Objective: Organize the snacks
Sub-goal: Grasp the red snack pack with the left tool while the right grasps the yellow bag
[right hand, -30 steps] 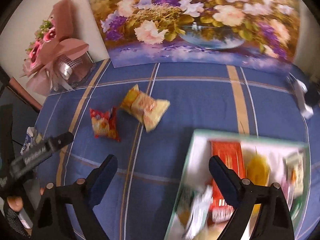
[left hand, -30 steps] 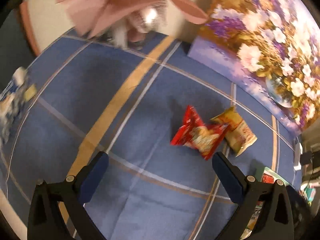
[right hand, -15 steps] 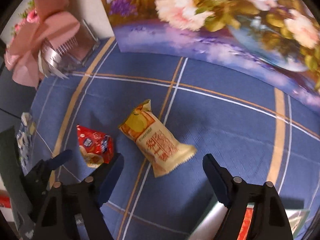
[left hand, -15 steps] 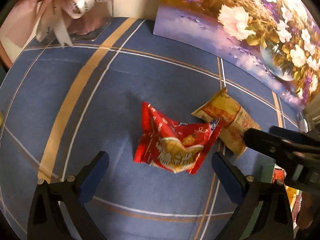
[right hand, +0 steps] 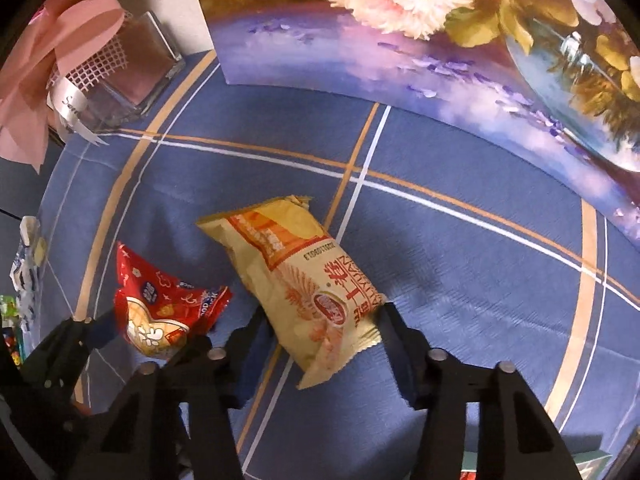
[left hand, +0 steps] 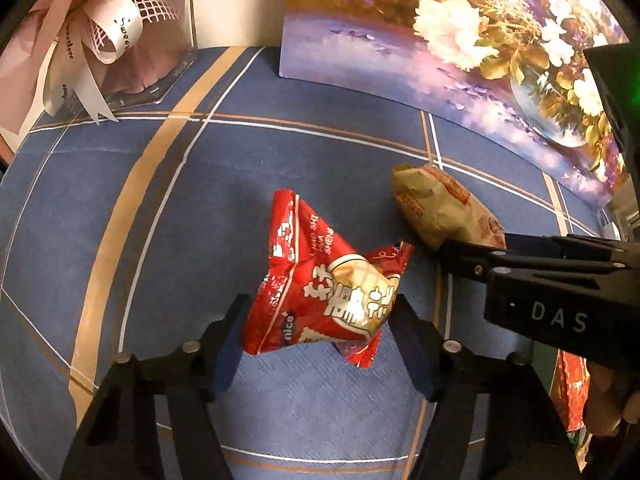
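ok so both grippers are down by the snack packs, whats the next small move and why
Probably close both grippers. The left gripper has its open fingers on either side of the red snack pack, and the right gripper likewise straddles the lower end of the yellow snack pack. Both packs lie on the blue tablecloth, so pinching looks like the step before lifting.

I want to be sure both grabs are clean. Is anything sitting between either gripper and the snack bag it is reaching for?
Nothing visible. The red snack bag lies directly between the left gripper jaws, and the yellow snack bag between the right gripper jaws. The bags lie close together on the blue tablecloth.
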Tool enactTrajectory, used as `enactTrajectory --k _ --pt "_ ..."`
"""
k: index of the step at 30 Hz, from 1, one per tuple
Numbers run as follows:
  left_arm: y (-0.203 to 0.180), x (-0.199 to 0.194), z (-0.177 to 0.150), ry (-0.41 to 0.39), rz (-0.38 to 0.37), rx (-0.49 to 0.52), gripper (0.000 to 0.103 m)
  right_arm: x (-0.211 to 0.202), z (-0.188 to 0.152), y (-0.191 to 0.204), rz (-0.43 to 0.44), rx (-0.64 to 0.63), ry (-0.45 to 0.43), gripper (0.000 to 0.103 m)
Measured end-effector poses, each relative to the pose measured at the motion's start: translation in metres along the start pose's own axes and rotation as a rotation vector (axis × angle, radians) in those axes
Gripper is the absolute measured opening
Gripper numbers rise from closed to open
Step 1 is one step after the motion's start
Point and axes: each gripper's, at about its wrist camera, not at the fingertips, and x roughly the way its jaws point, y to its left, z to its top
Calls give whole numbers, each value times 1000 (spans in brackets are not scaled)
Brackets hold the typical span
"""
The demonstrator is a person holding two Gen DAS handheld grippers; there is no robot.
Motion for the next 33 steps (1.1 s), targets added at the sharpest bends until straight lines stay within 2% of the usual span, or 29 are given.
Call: enactTrajectory --k 7,14,22,33 --pt "7 -6 -8 -13 -1 -30 63 -13 -11 -8 18 19 -50 40" --pt "6 -23 -26 -2 10 -60 63 -36 -39 -15 25 44 -71 34" --pt "-6 -66 -54 -5 -15 -96 63 -84 -94 -8 35 60 -119 27" --pt "-36 -114 -110 7 -83 -119 63 -144 -183 -4 59 99 -178 25"
